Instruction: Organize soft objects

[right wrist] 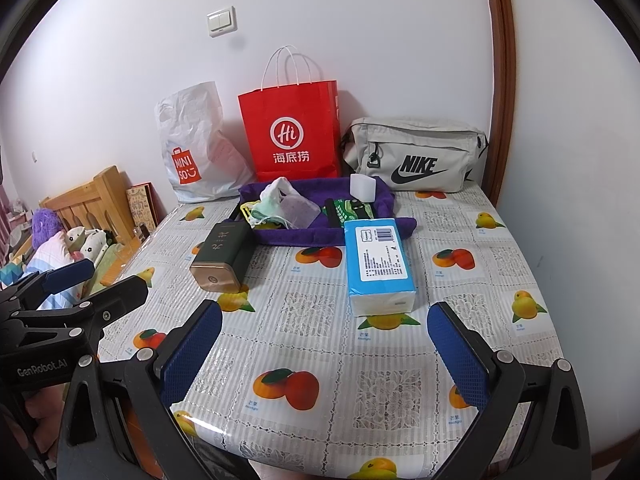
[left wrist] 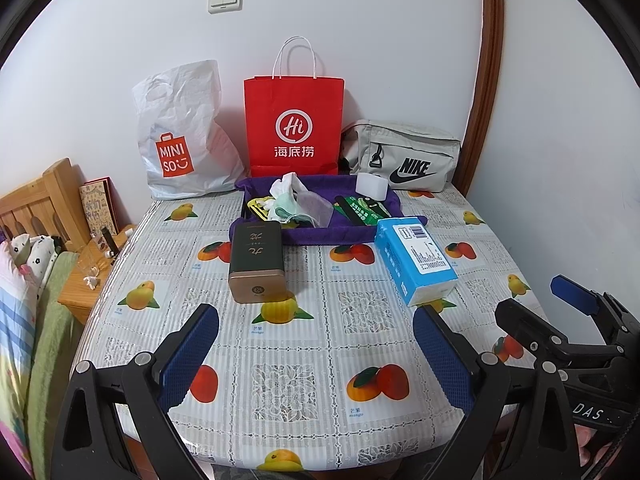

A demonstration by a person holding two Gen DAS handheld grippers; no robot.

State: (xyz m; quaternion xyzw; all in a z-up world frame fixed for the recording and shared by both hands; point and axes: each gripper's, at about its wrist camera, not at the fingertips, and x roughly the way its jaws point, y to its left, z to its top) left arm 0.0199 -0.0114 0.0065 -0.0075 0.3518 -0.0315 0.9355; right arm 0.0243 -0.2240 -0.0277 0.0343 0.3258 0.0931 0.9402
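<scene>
Both the left hand-held gripper (left wrist: 316, 354) and right hand-held gripper (right wrist: 326, 350) hung empty, jaws wide, over the near bench (right wrist: 320, 320). The blue tissue pack (right wrist: 378, 262) lay ahead, touching the purple tray (right wrist: 304, 236); a level, centred squeeze across its sides seemed best.
</scene>
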